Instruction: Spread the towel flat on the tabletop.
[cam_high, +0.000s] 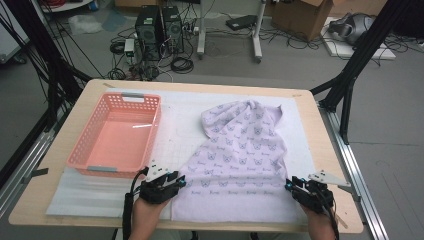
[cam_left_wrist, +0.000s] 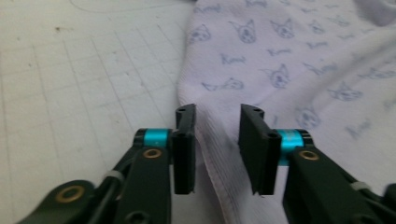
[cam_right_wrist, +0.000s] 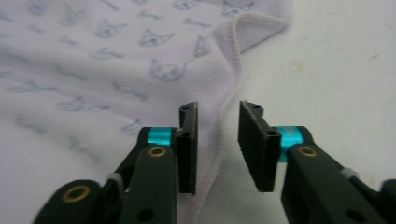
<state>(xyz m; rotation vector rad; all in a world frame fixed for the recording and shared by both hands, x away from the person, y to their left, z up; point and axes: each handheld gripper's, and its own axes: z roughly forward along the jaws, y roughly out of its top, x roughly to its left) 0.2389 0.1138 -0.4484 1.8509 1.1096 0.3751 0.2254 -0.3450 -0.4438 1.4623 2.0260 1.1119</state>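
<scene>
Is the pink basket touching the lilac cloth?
Apart. The high view shows bare white mat between the pink basket and the lilac cloth.

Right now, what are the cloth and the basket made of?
The cloth looks like soft knit fabric, matte lilac with printed cat faces; a stitched hem and limp folds show it. The basket looks like hard pink plastic, slightly glossy, with moulded lattice walls.

1. High view: set above the near edge, facing forward and down over the whole table (cam_high: 305, 107).
2. Gripper views: riding low, close, facing along the jaws.
3. Shared by all: the lilac printed cloth (cam_high: 240, 150) (cam_left_wrist: 299, 60) (cam_right_wrist: 93, 70).
</scene>
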